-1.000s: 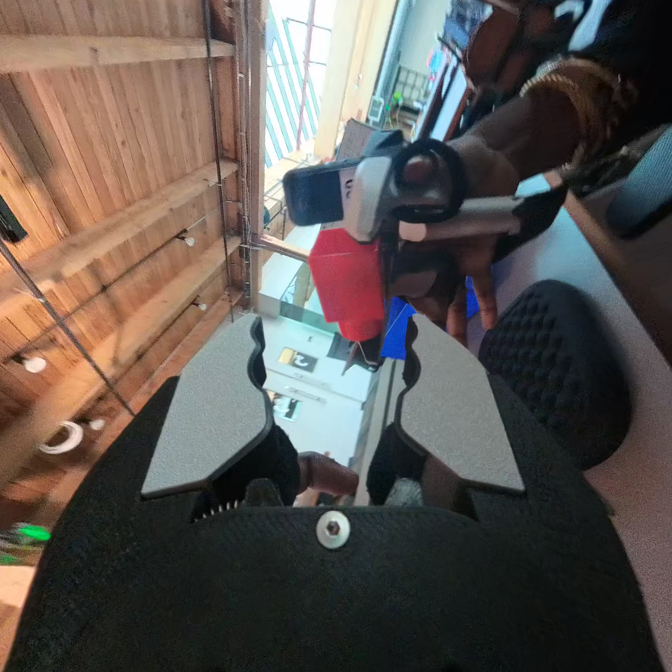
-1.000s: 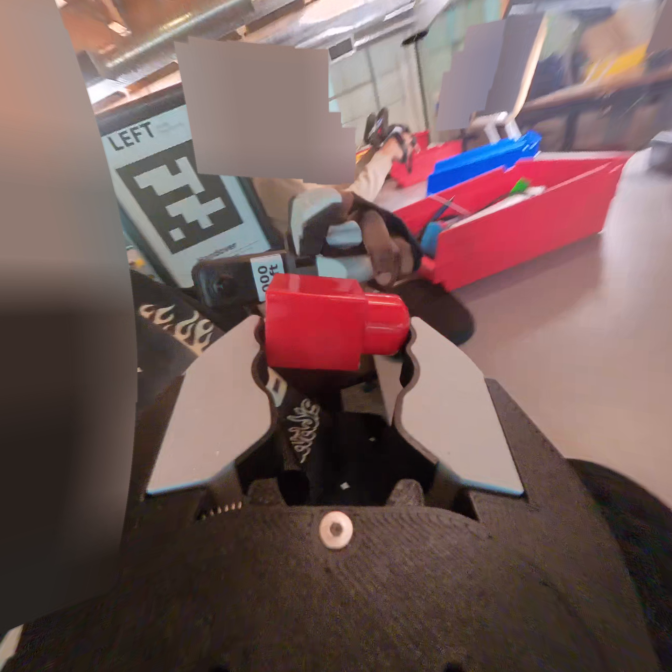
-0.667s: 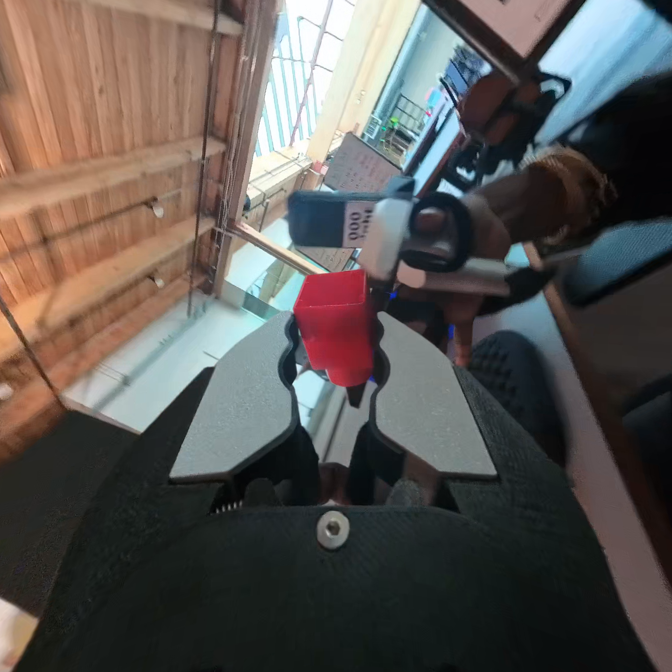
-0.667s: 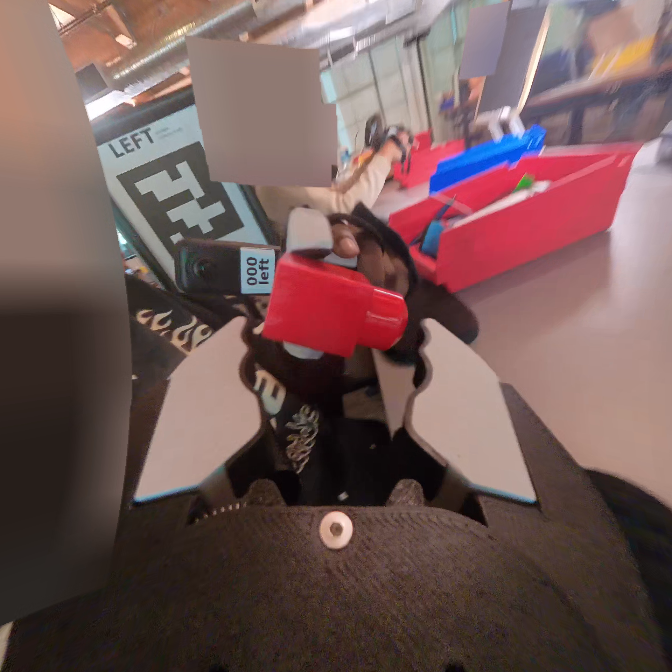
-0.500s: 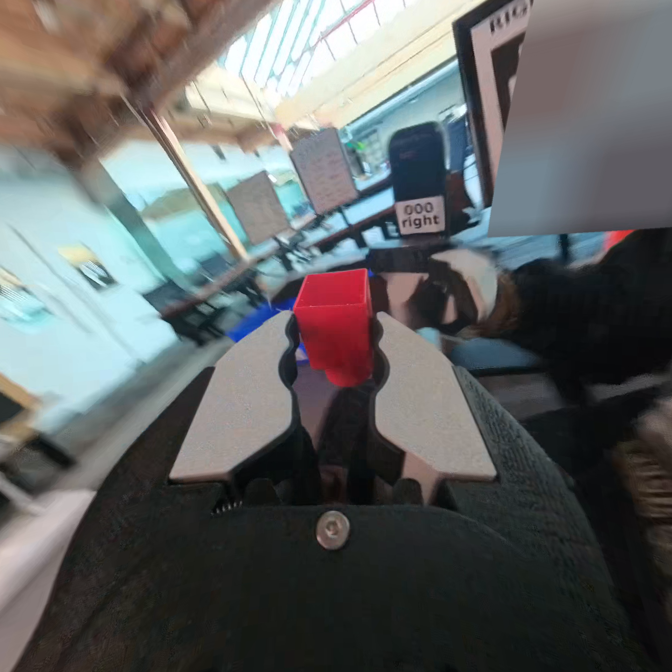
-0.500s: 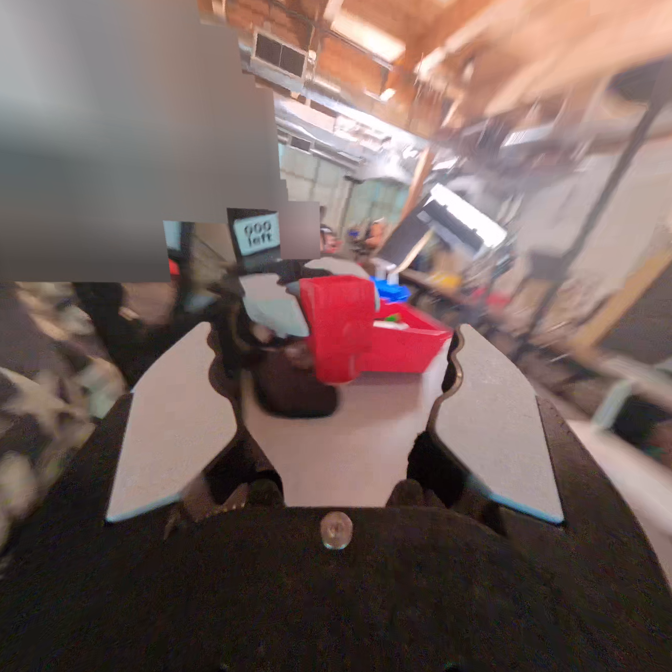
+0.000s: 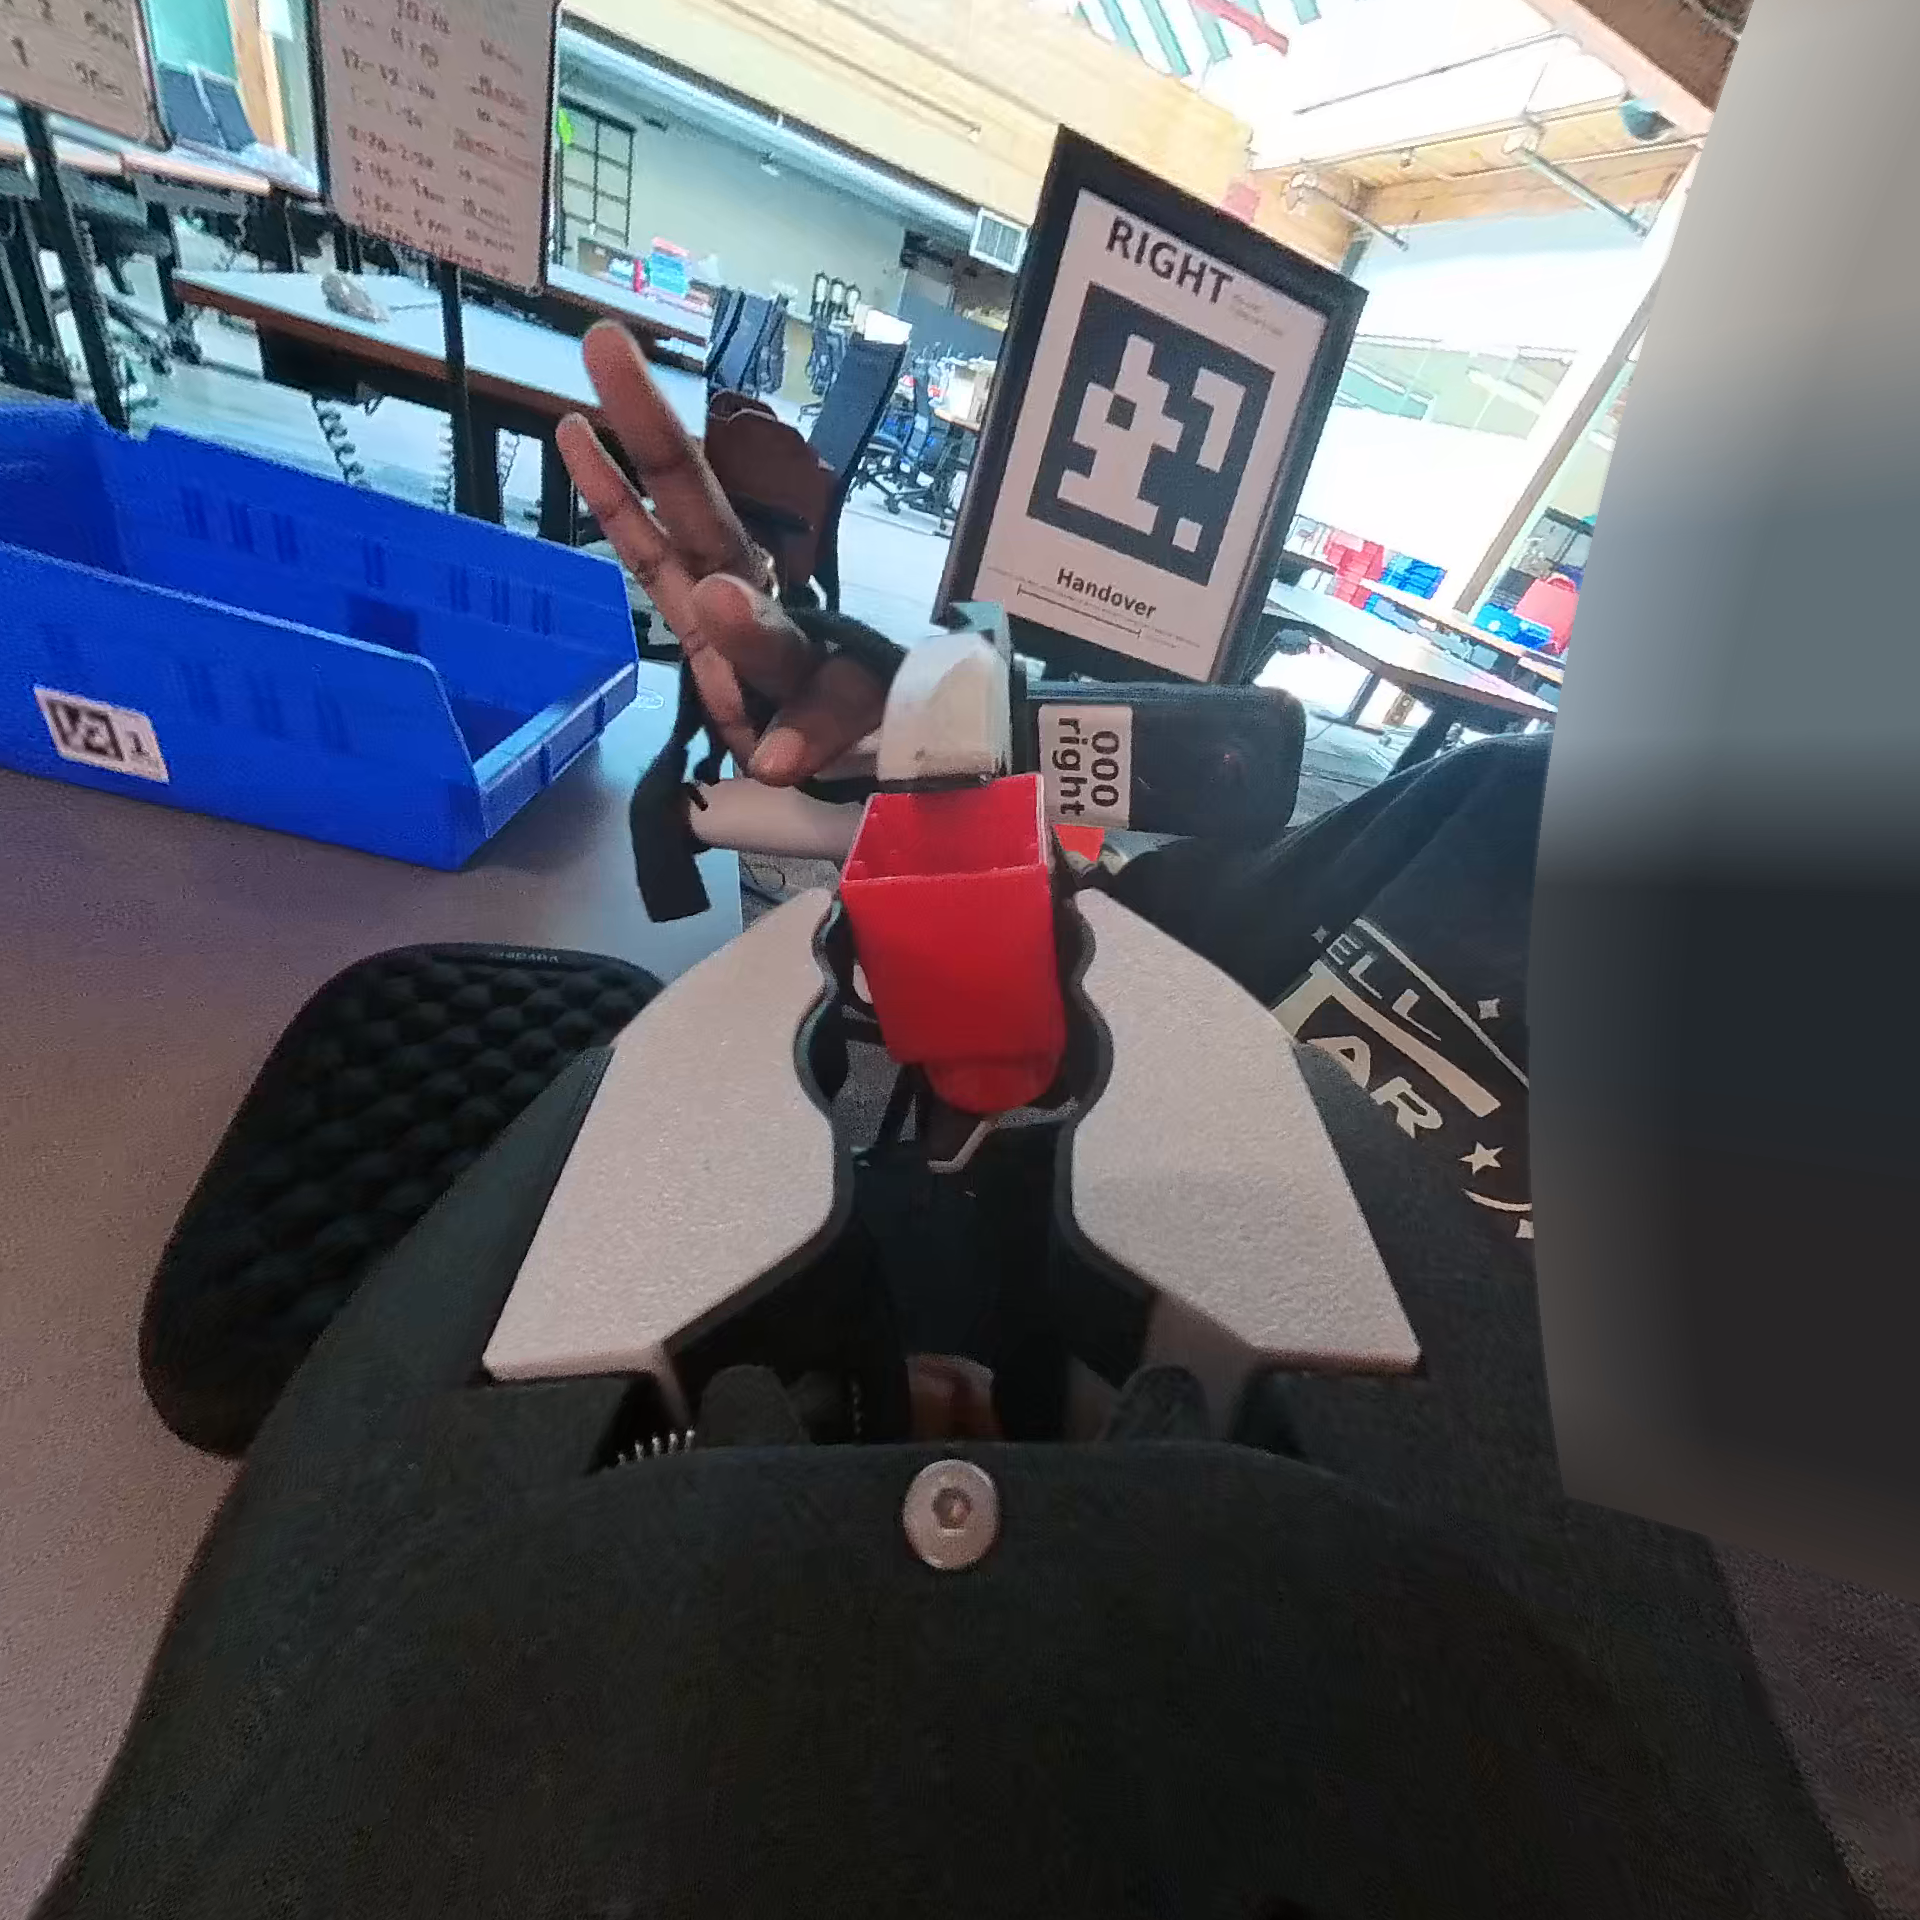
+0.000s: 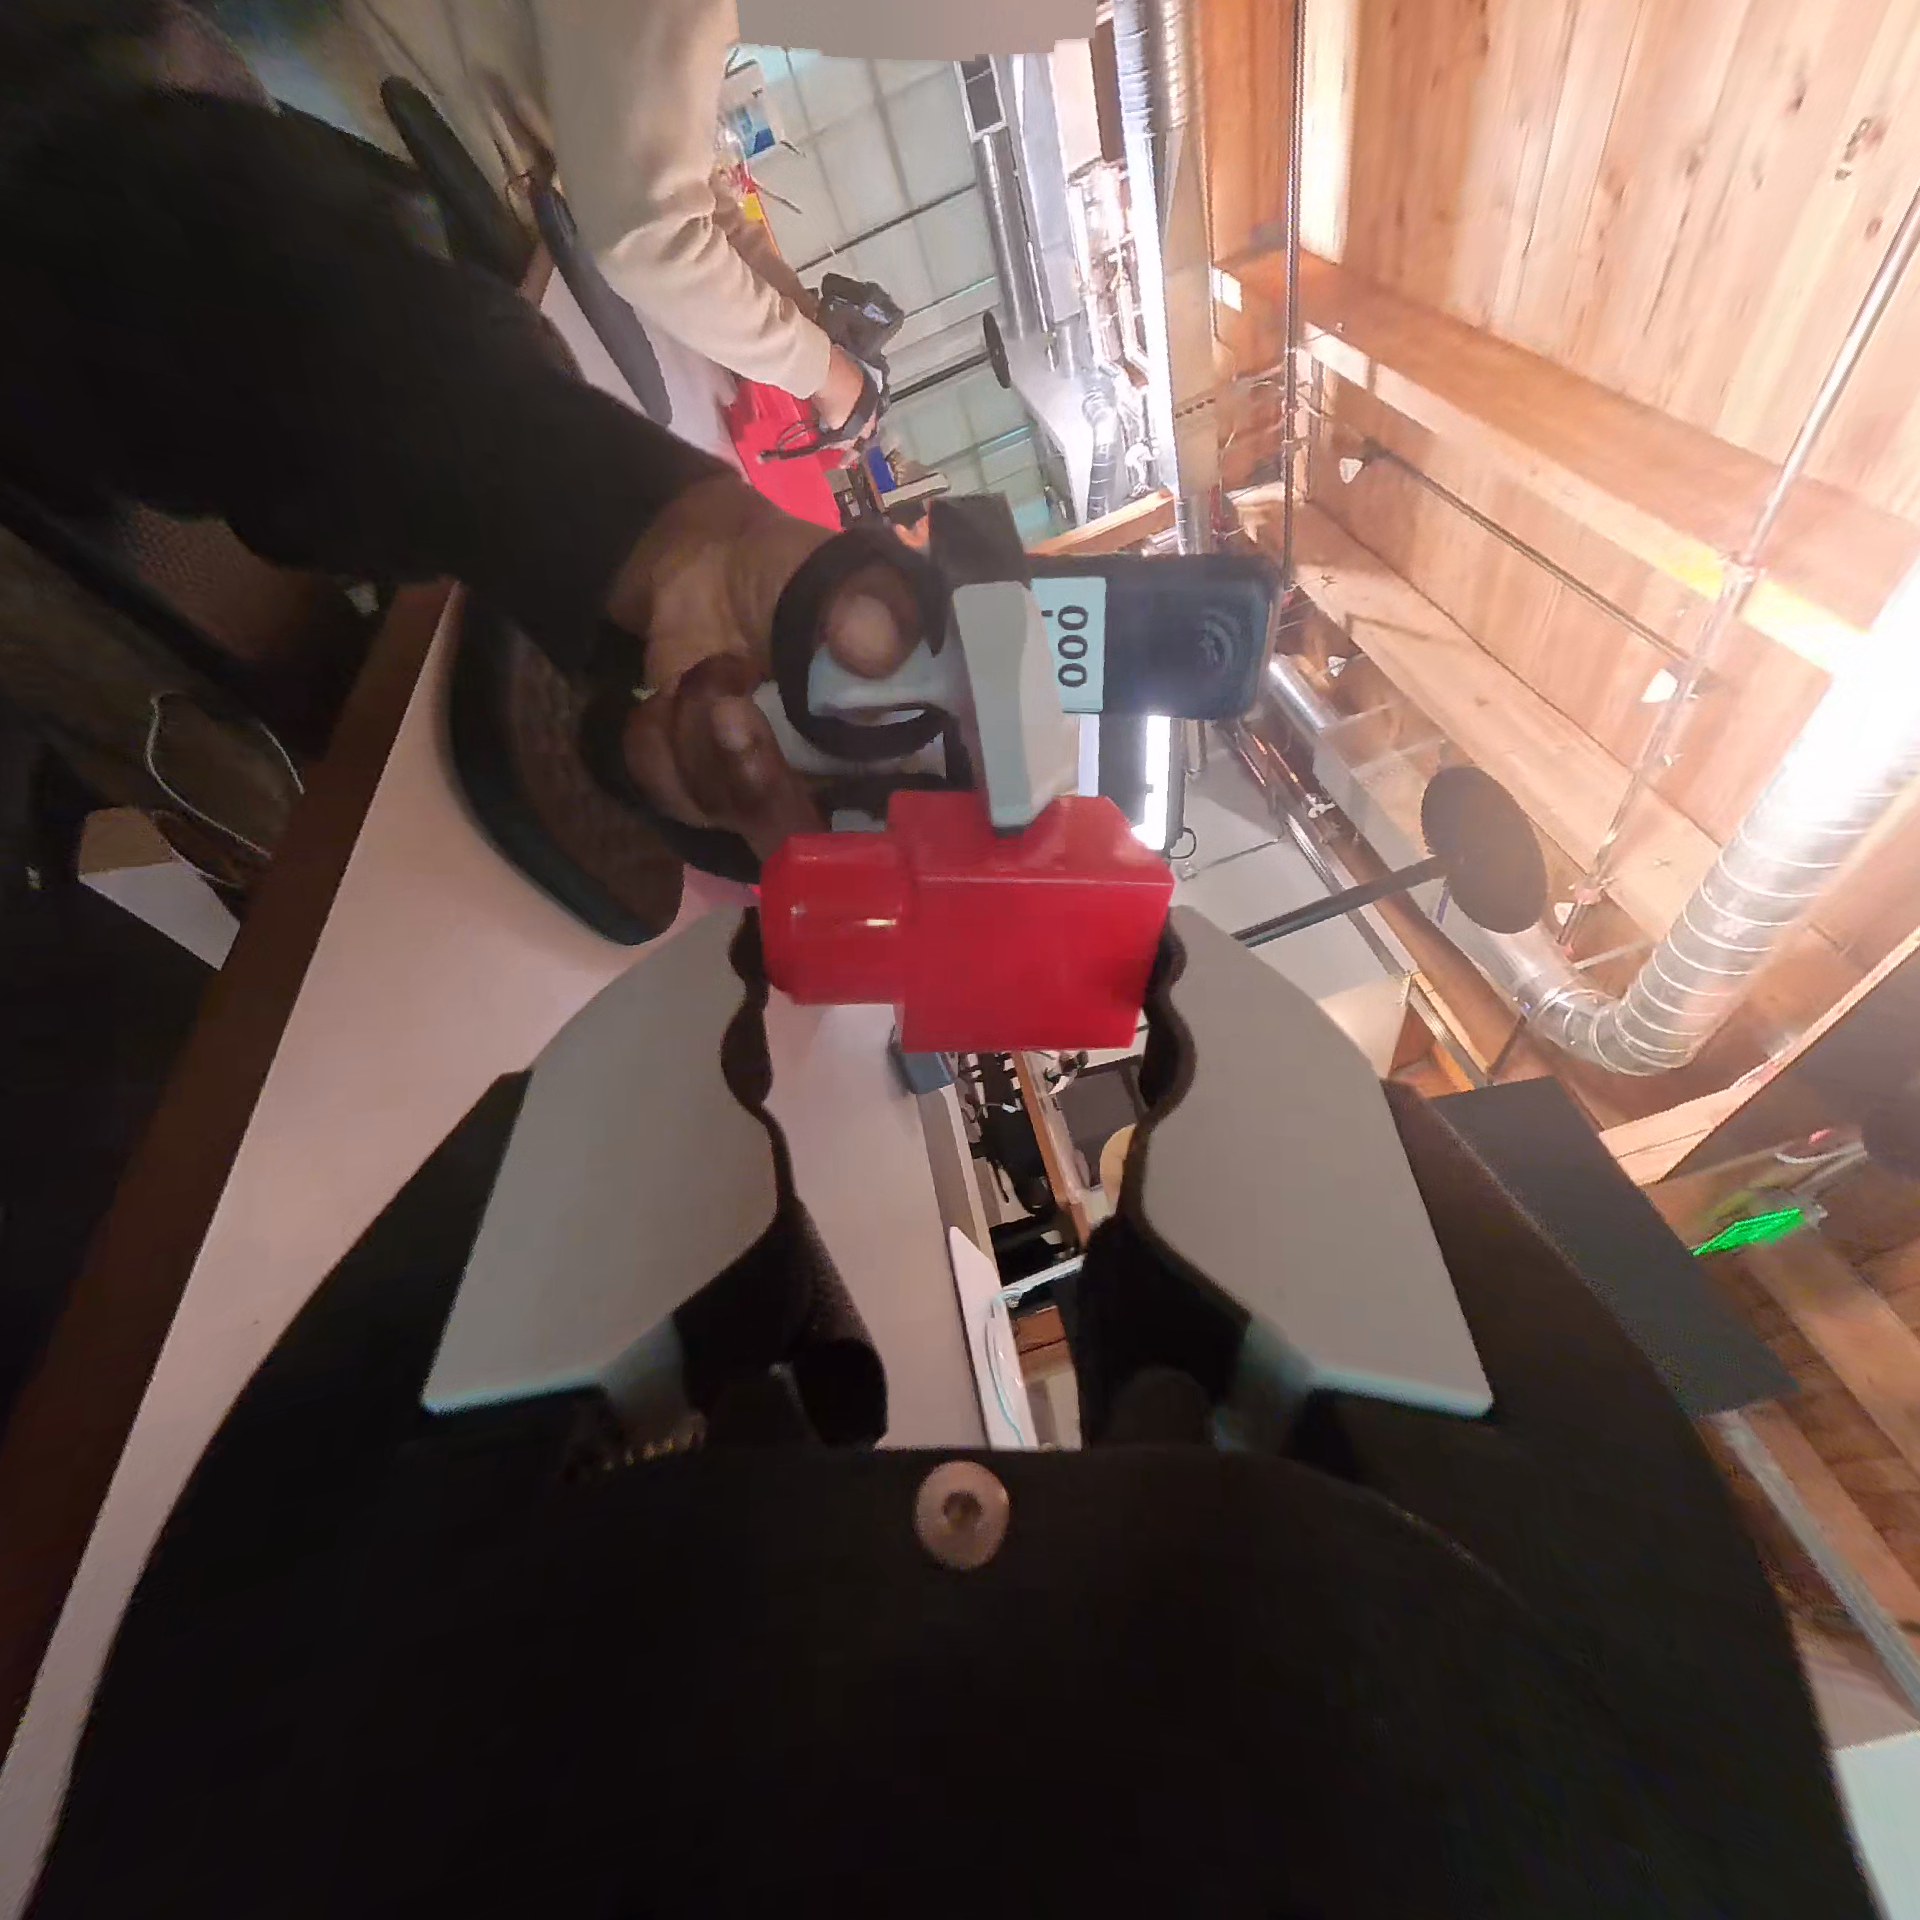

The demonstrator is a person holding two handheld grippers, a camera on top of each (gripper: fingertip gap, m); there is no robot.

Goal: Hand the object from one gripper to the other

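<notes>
We are gripping the red plastic cap [image 7: 951, 961] in the left gripper [image 7: 954, 997] — jaws clamped on it. The right gripper [image 8: 954, 997] is bracketing it, jaws spread wide, apparently not pinching. We are keeping both aligned — closing squarely before any release.

From my left wrist view, the grey table [image 7: 260, 935] fills the left side of the frame, and a blue bin [image 7: 312, 675] sits on it at the left edge, open side toward me, with a white sticker on its front lip. Just below the bin, toward the lower left, a black dimpled pad [image 7: 384, 1122] lies flat on the tabletop, partly hidden behind the rig. In my right wrist view the same pale tabletop [image 8: 416, 987] runs tilted through the left half, with the pad [image 8: 561, 790] at centre left.
</notes>
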